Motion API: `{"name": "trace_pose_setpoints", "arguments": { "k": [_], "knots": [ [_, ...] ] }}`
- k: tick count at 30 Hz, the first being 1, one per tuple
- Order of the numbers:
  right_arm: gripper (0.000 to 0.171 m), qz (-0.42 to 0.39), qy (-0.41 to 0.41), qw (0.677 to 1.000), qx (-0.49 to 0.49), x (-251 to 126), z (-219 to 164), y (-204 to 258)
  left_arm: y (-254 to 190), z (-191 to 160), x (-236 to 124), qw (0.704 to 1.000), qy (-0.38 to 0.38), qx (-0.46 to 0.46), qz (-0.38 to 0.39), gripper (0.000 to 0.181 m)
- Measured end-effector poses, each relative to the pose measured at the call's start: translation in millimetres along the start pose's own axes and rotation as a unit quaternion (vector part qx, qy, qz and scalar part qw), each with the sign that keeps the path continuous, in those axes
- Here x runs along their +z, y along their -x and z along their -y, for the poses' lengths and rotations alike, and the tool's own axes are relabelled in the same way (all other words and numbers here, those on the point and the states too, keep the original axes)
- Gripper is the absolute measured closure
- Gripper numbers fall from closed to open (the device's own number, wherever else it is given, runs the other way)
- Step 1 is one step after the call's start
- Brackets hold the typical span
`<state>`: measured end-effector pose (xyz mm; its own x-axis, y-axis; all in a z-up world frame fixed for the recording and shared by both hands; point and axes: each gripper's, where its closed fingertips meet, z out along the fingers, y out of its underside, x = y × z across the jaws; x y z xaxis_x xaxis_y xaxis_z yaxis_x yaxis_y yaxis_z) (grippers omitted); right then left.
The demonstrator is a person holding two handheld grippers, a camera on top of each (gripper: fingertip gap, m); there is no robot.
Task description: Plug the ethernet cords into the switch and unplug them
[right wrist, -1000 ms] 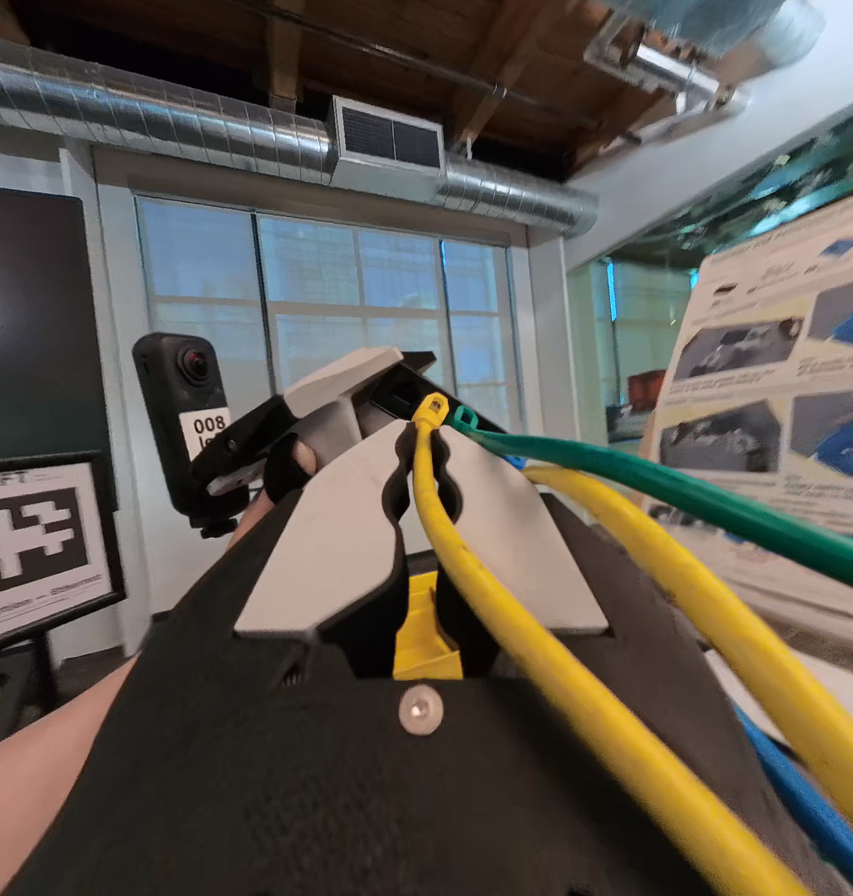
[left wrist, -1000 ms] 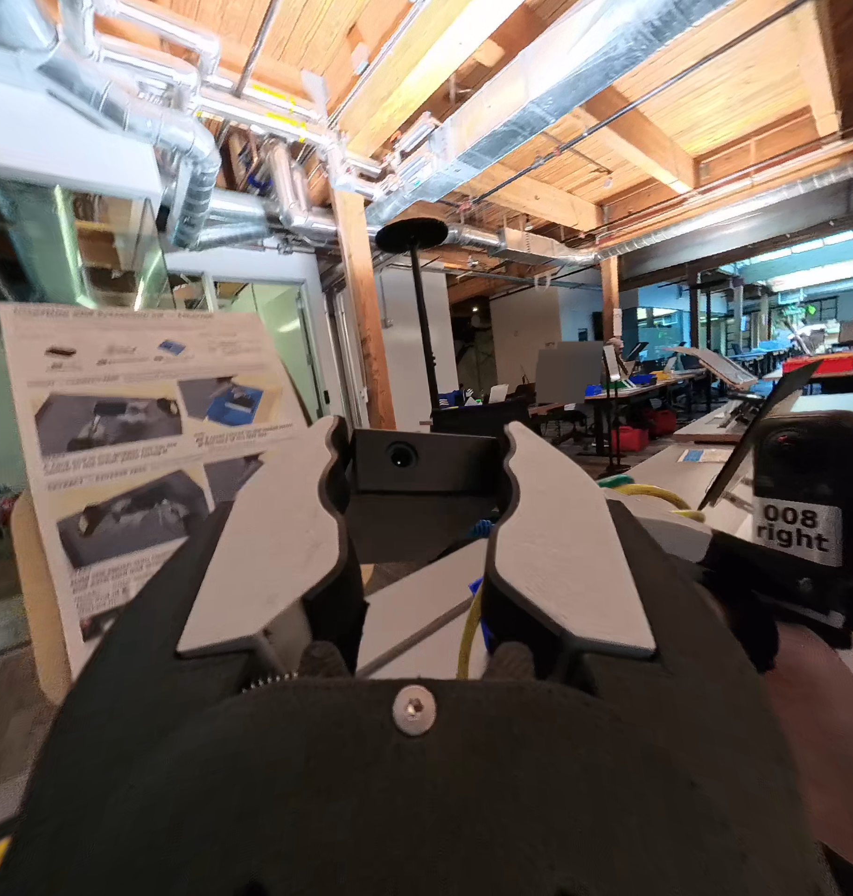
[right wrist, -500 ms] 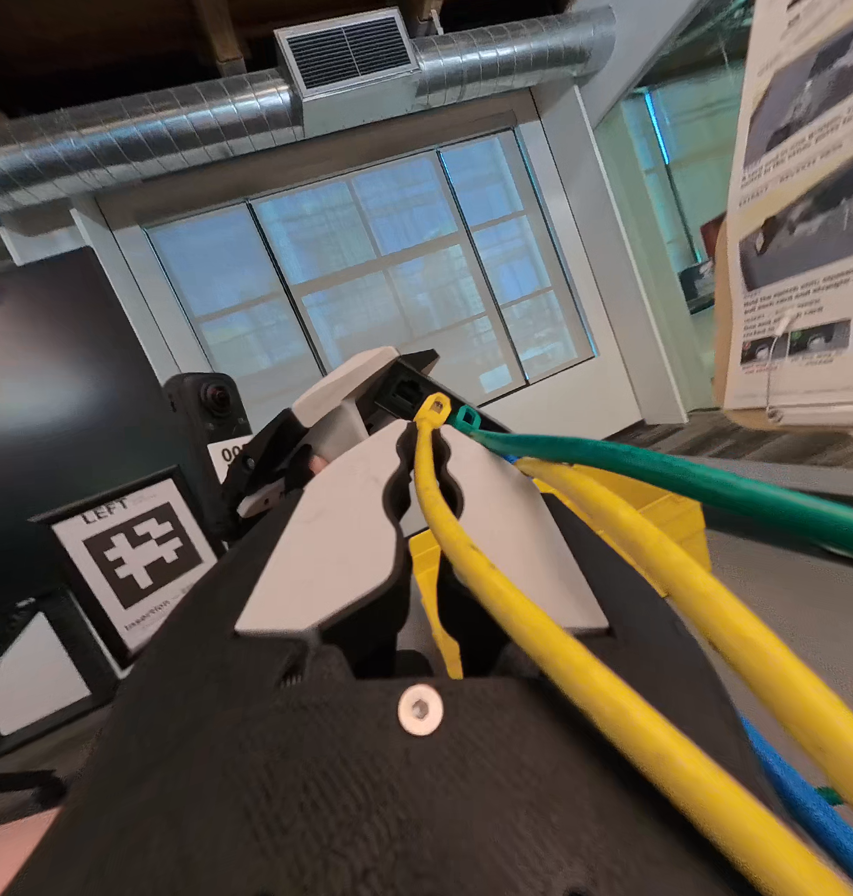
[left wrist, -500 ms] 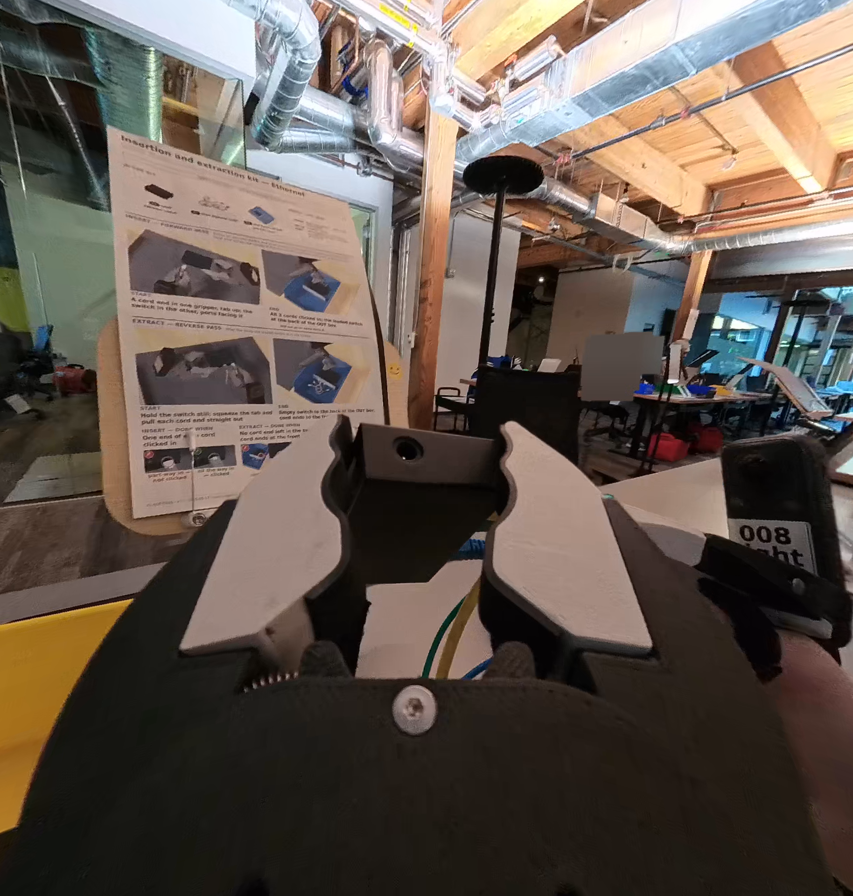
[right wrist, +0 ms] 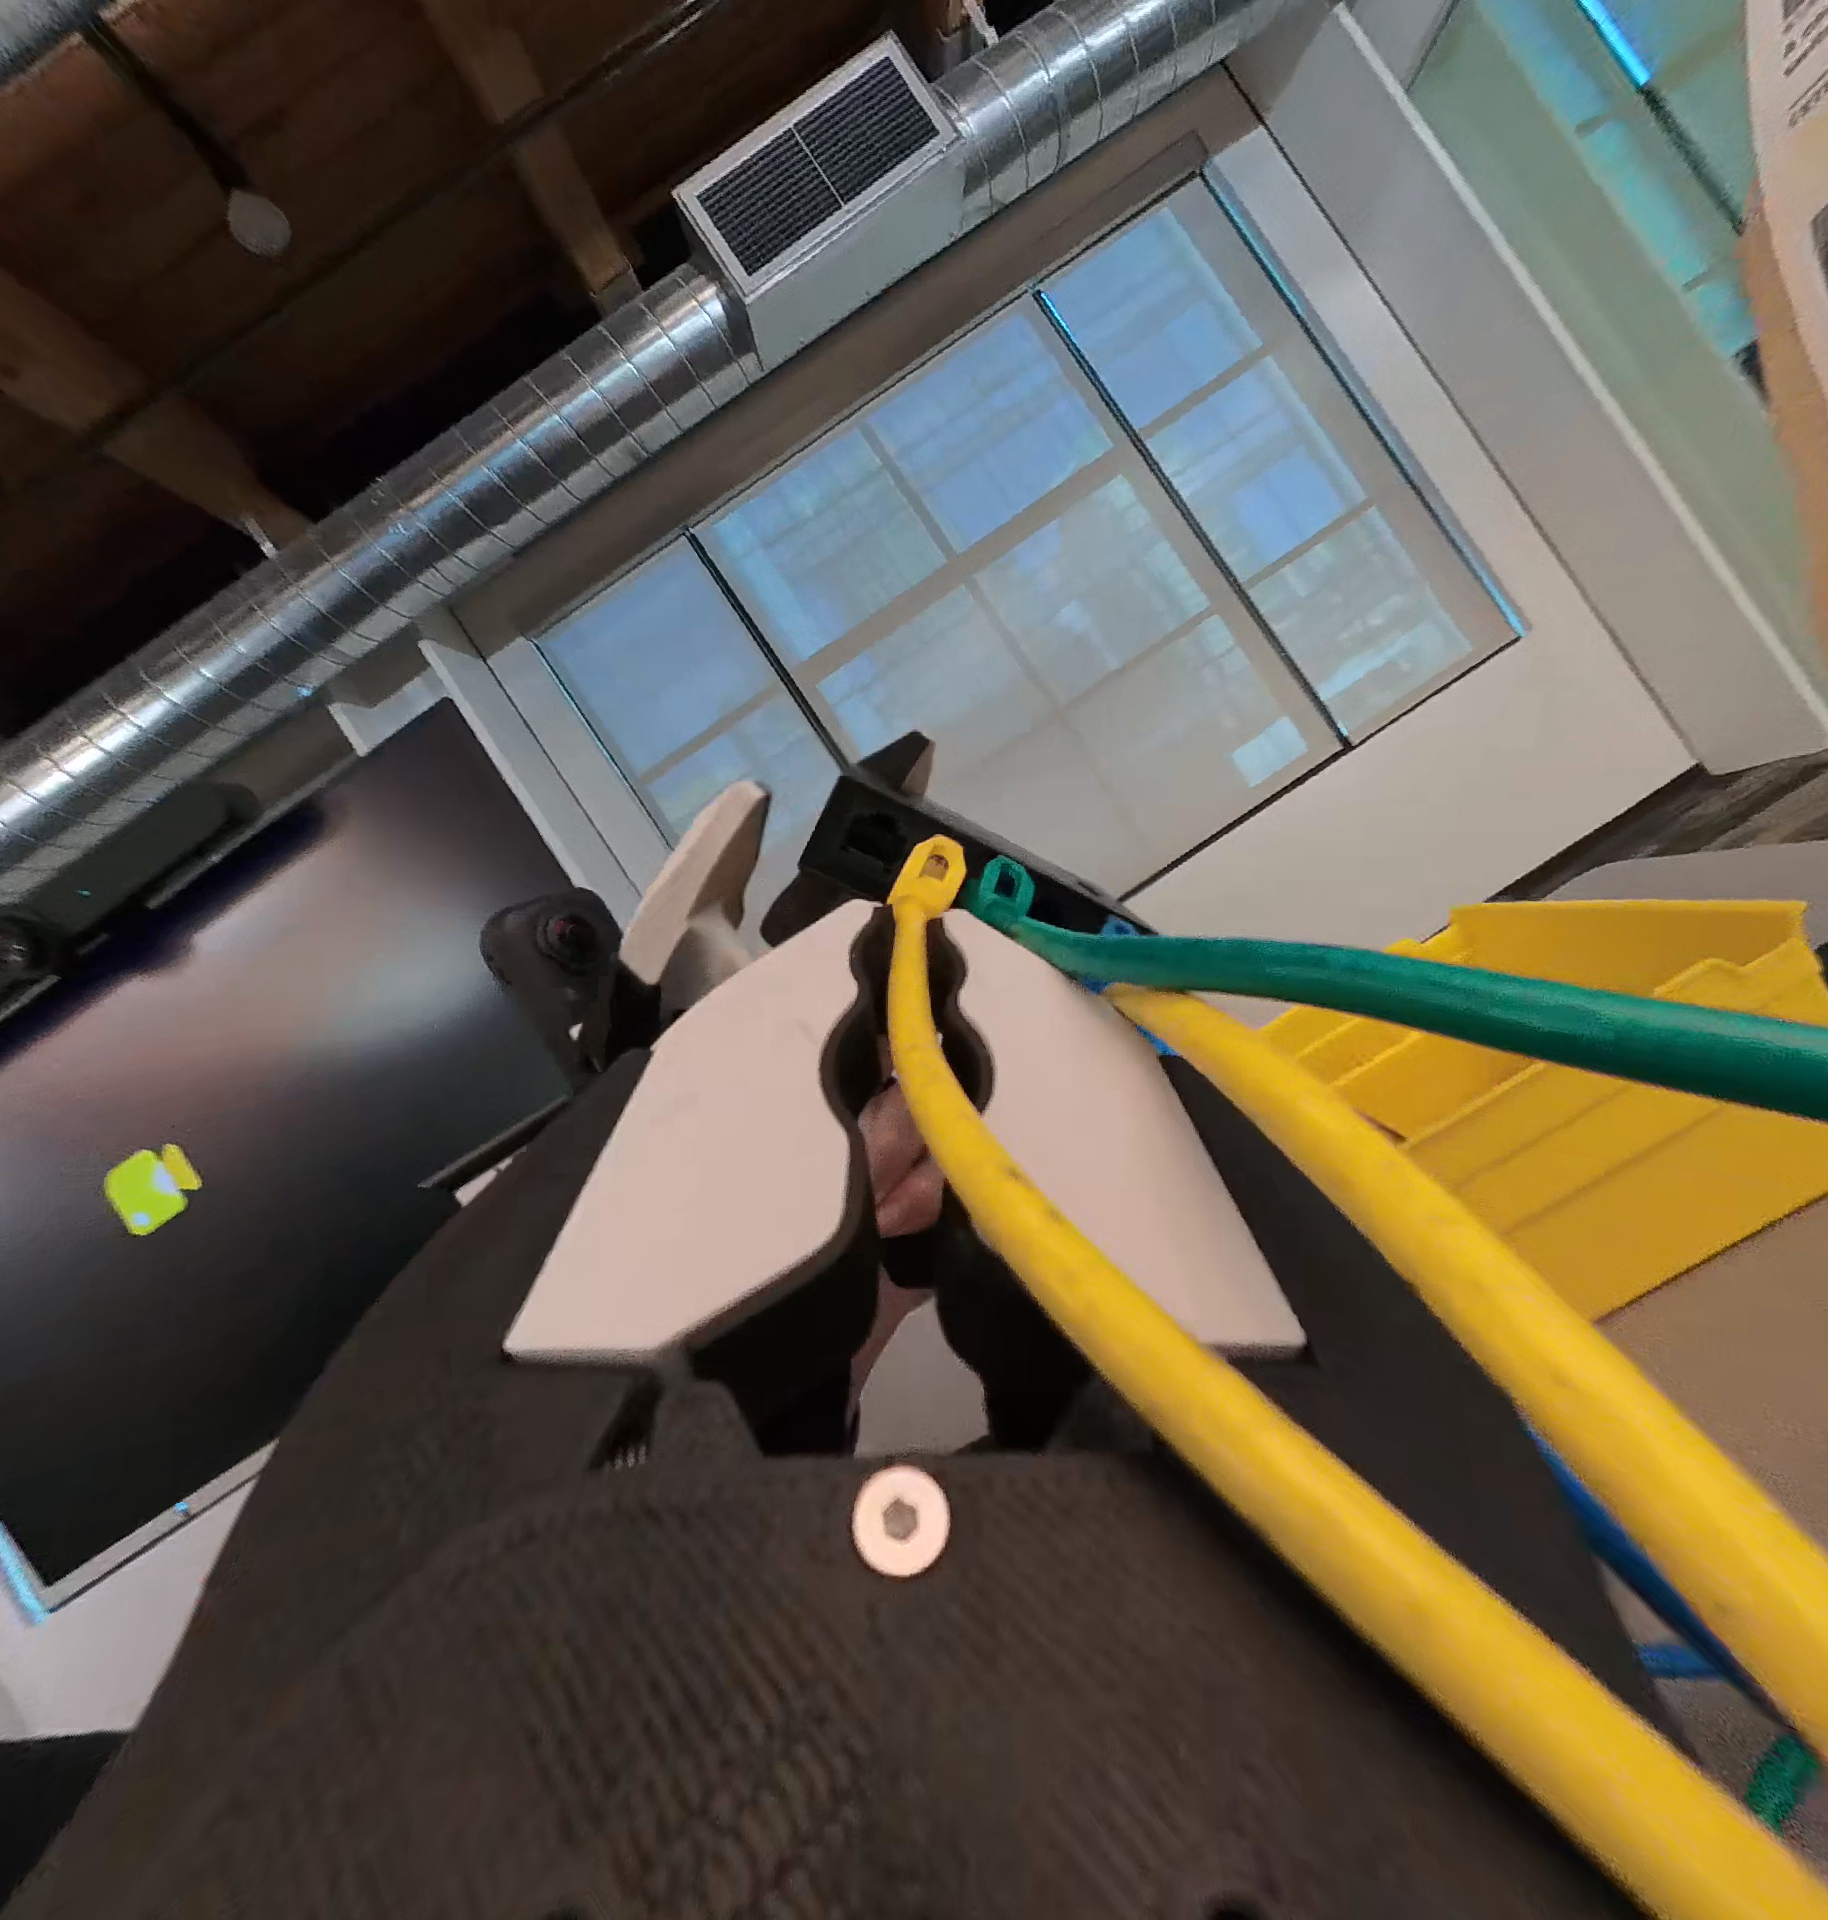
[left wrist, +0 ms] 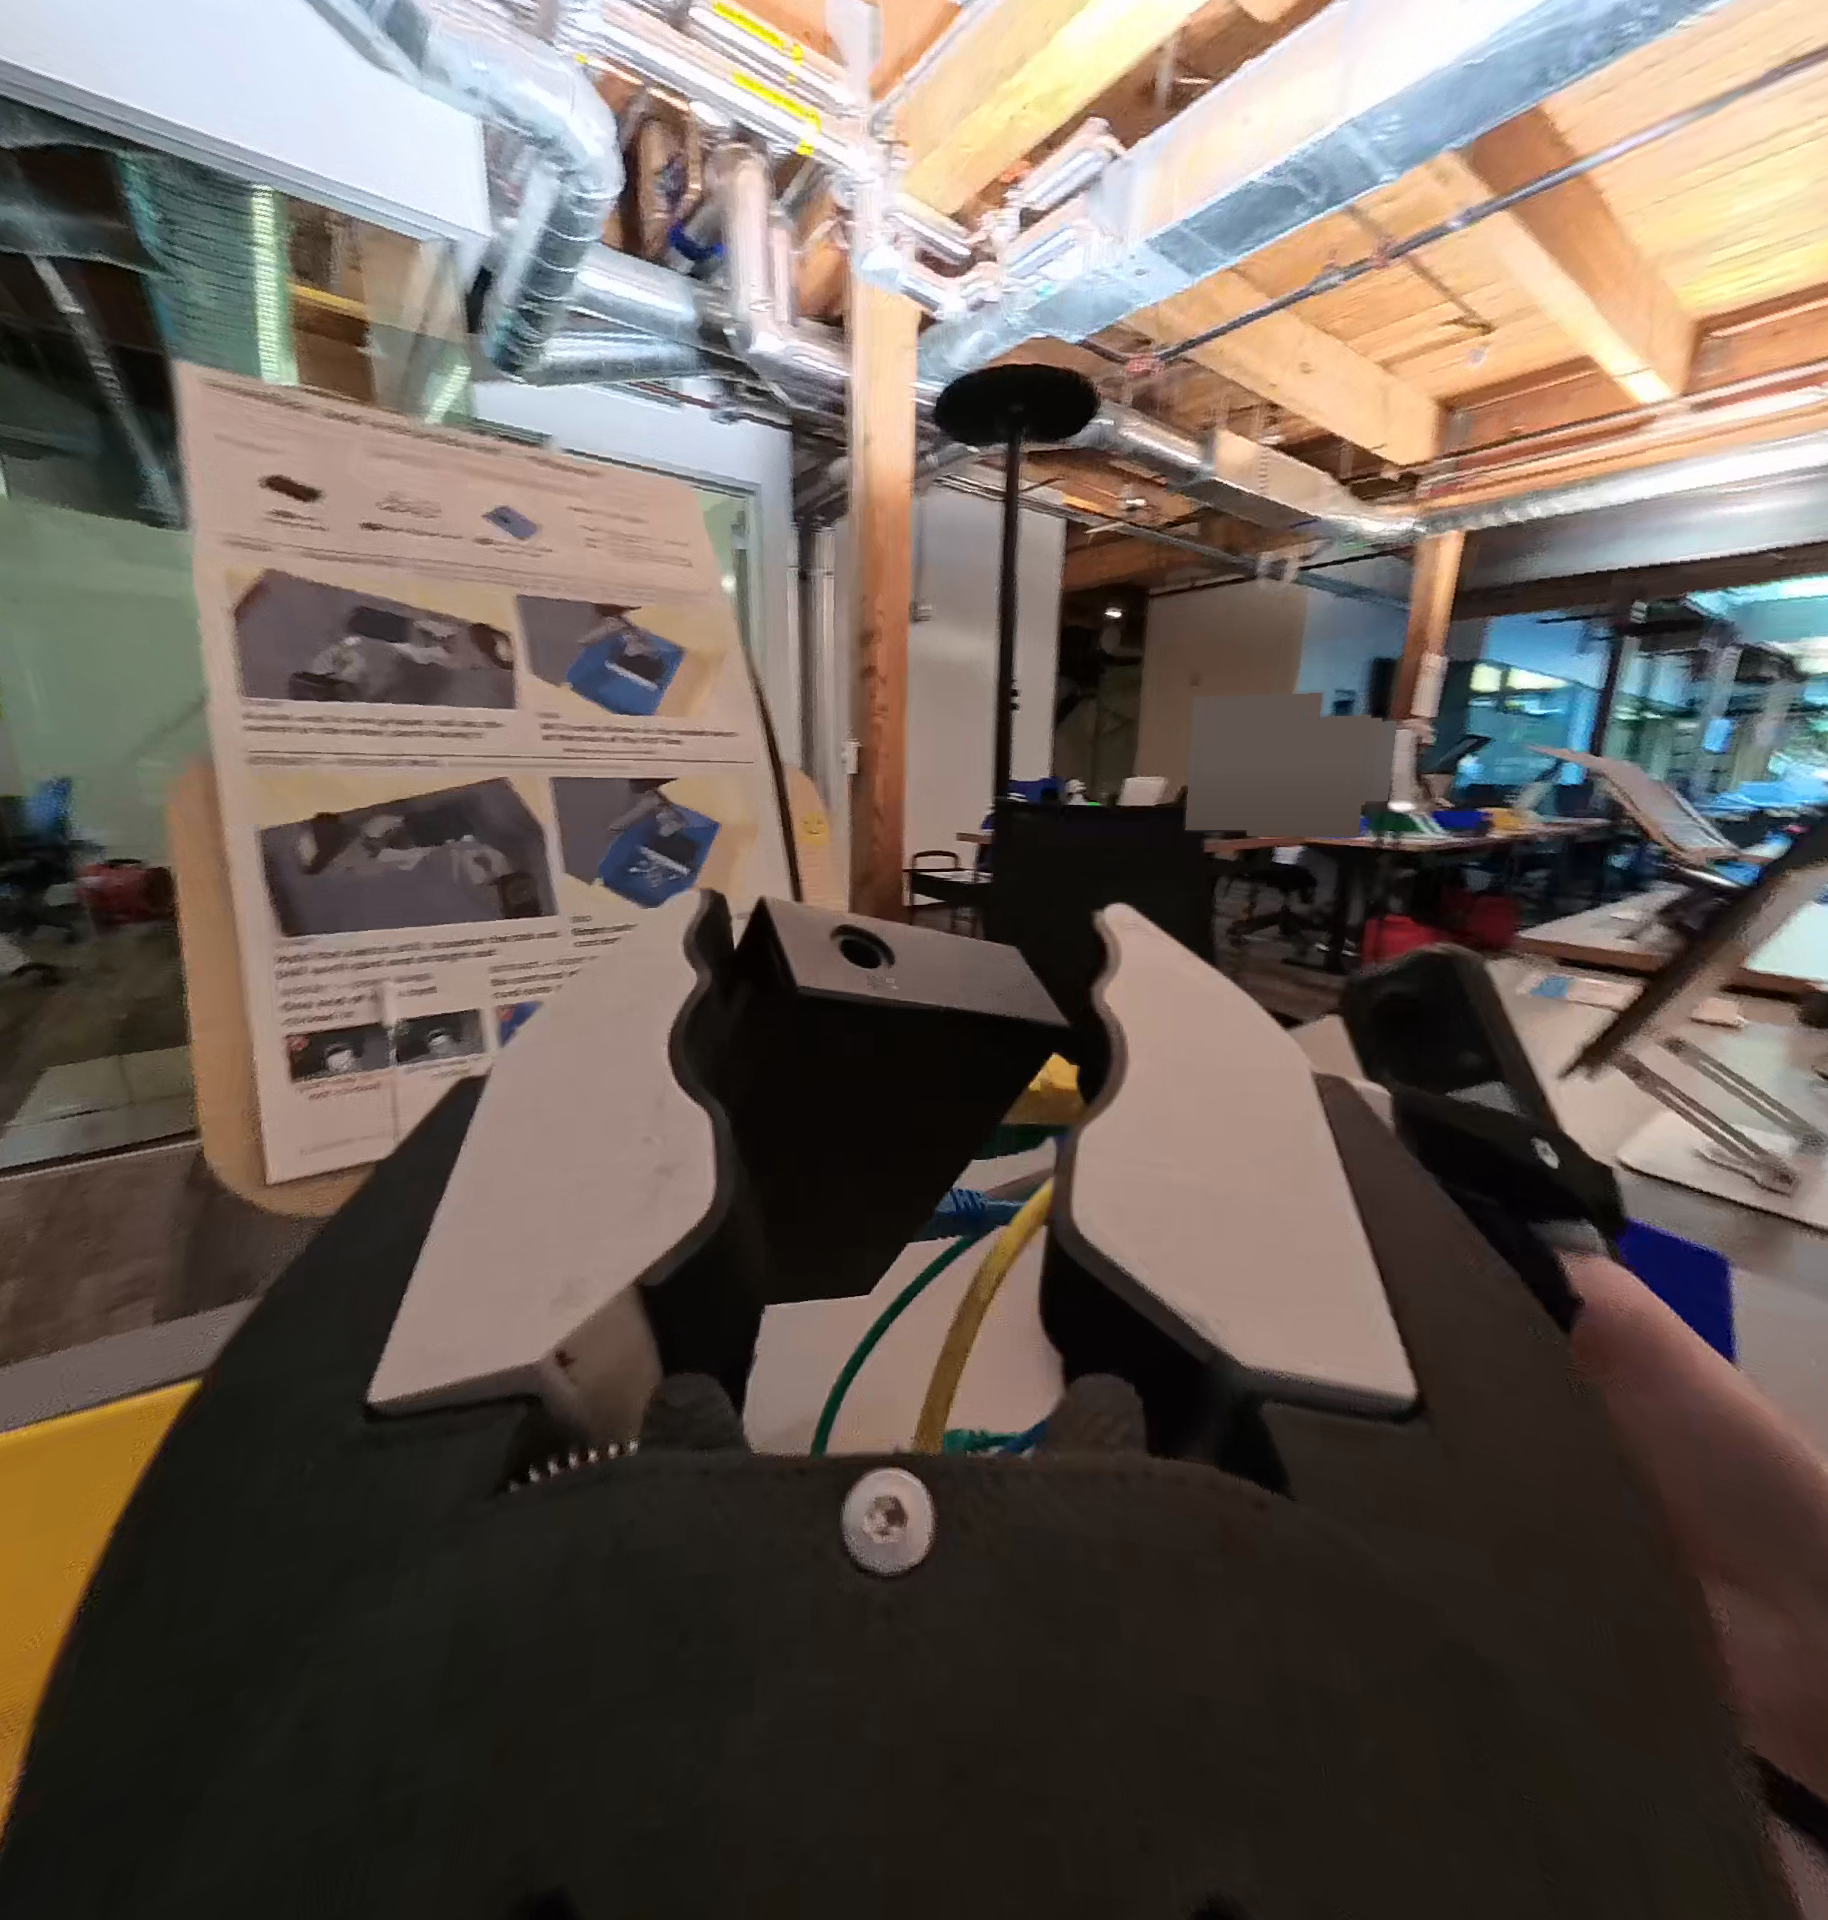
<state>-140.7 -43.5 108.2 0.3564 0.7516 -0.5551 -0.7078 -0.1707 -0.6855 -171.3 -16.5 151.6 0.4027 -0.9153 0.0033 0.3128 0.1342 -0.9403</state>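
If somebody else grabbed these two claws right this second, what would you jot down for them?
Left claw: shut on the black switch, held up in the air.
Right claw: shut on a yellow cord just behind its plug, which sits at a port on the switch; whether it is fully seated cannot be told.
Green cord is in the next port; a blue plug shows beyond it. One end port looks empty.
A second yellow cord runs alongside, its end hidden.
Left: finish plugging, then unplug all.

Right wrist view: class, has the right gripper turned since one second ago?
Yes. The right gripper rolled: the window behind it now slants, its left side lower.
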Motion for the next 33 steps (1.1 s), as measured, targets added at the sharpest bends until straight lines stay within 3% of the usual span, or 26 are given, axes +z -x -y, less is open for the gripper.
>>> {"name": "trace_pose_setpoints", "arguments": {
  "k": [4, 12, 18, 21, 29, 33],
  "knots": [
    [0.165, 0.028, 0.025, 0.999, 0.005, 0.5, 7.9, 6.6, -8.9, 5.7, -9.6, 0.996, 0.025, 0.054, -0.062, 0.123],
    [0.165, 0.088, 0.063, 0.993, 0.040, -0.7, 15.0, 21.1, -18.9, 11.1, -20.7, 0.971, 0.052, 0.218, -0.086, 0.137],
    [0.165, 0.164, 0.127, 0.978, 0.020, -3.9, 10.2, 44.5, -42.7, 9.8, -31.0, 0.925, 0.098, 0.327, -0.165, 0.139],
    [0.165, 0.180, 0.144, 0.973, 0.008, -5.2, 7.1, 49.0, -57.0, 0.0, -34.3, 0.905, 0.132, 0.346, -0.207, 0.151],
    [0.164, 0.204, 0.174, 0.953, -0.140, -12.8, 5.3, 81.2, -77.2, 13.7, -46.5, 0.859, 0.121, 0.428, -0.253, 0.152],
    [0.164, 0.220, 0.187, 0.946, -0.149, -17.7, 7.0, 103.7, -96.0, 29.1, -53.9, 0.825, 0.087, 0.498, -0.252, 0.152]
  ]
}}
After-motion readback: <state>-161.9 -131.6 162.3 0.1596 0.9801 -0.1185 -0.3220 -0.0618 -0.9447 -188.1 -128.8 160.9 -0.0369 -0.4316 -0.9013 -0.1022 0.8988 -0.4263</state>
